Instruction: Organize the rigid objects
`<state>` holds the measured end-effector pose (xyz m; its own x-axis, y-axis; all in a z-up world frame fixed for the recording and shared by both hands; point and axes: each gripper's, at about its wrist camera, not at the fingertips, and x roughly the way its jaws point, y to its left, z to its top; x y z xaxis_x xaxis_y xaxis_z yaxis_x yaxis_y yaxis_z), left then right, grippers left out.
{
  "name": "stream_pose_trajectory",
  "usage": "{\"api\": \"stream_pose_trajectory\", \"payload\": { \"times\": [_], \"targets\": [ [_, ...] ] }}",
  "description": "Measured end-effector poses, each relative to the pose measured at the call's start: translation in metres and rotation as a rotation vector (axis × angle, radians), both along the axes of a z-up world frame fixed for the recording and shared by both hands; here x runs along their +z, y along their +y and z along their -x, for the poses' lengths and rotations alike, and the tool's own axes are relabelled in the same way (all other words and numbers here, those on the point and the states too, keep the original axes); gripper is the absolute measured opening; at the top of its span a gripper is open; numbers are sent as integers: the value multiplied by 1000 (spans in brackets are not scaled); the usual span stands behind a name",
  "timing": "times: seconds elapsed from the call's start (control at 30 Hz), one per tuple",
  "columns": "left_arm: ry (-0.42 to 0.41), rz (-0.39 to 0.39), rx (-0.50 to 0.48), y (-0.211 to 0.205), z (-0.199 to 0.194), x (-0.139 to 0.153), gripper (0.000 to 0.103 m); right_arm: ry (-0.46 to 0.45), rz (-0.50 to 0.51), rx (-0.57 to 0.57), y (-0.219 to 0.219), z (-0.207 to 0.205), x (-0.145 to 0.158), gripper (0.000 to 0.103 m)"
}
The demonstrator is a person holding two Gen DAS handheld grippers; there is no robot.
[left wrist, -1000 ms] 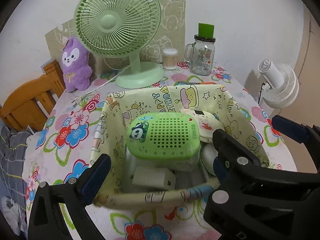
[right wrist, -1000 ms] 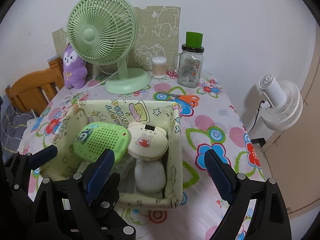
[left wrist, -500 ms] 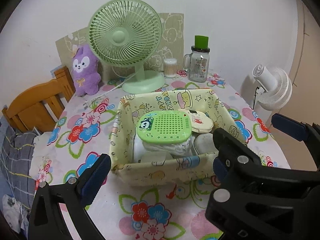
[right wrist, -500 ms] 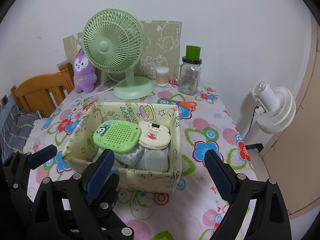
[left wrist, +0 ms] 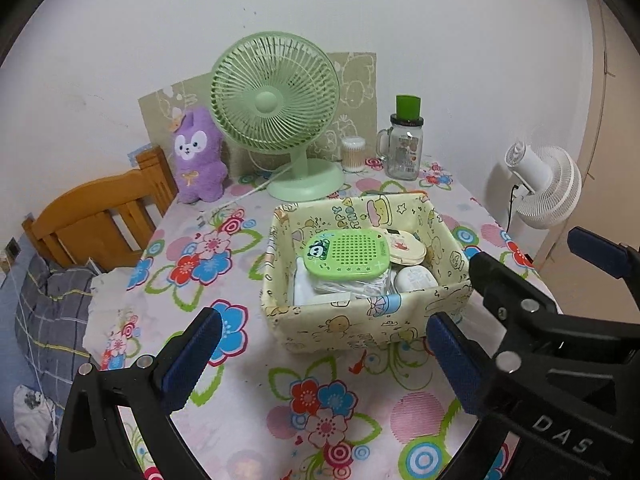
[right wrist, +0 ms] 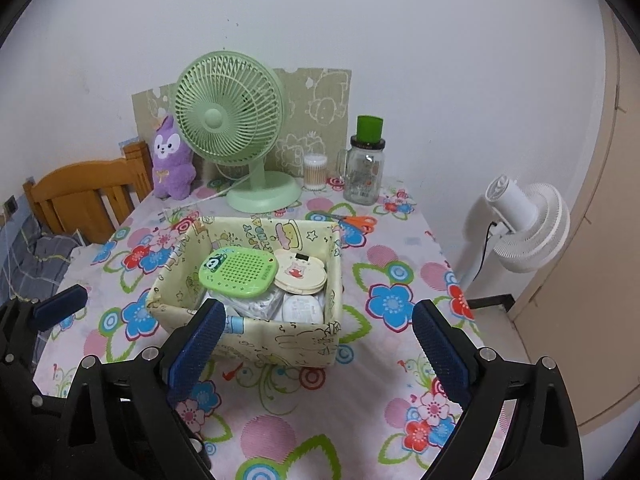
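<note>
Both grippers are hovering above the near part of the floral tablecloth point(right wrist: 400, 240), short of the fabric bin point(right wrist: 280, 340), and neither is carrying anything. The left gripper point(left wrist: 320, 352) is showing its fingers spread wide, with nothing between the blue pads point(left wrist: 192, 356). The right gripper point(right wrist: 316, 344) is likewise standing wide apart and empty; its pads are framing the near wall of the bin in the right wrist view without touching it.

The rigid objects are sitting inside the bin. A green perforated case with a panda face point(right wrist: 239, 271) is lying on top, tilted, resting on wrapped items underneath. Just beside it, toward the right wall, a round cream case with a bear print point(right wrist: 299, 273) is lying partly over a white oval object point(right wrist: 302, 308). A white box point(left wrist: 334, 300) is showing at the near wall in the left wrist view.

Judged from this layout, the placing step appears complete — the bin is loaded and both tools are clear of it. The orange-handled scissors point(right wrist: 358, 222) are lying on the cloth behind the bin, near the glass jar with green lid point(right wrist: 365, 172); if they belong to the set, the next move calls for a reach past the bin's far right corner, then a narrow closing on the handles or blades without knocking the jar.
</note>
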<state>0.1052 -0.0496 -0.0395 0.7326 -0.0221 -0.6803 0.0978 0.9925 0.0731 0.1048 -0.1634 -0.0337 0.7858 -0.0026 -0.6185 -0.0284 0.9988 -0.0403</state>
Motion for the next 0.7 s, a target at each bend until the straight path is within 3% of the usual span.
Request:
{"api": "stream_pose_trajectory", "payload": {
  "times": [0.5,0.7],
  "targets": [
    [-57,6,78,21,41,21,103,-60,-6,-20,-14,44,21,99],
    [-99,10,62,23,62,33,103,-88,-21,-31,-22,64,30,99]
  ]
}}
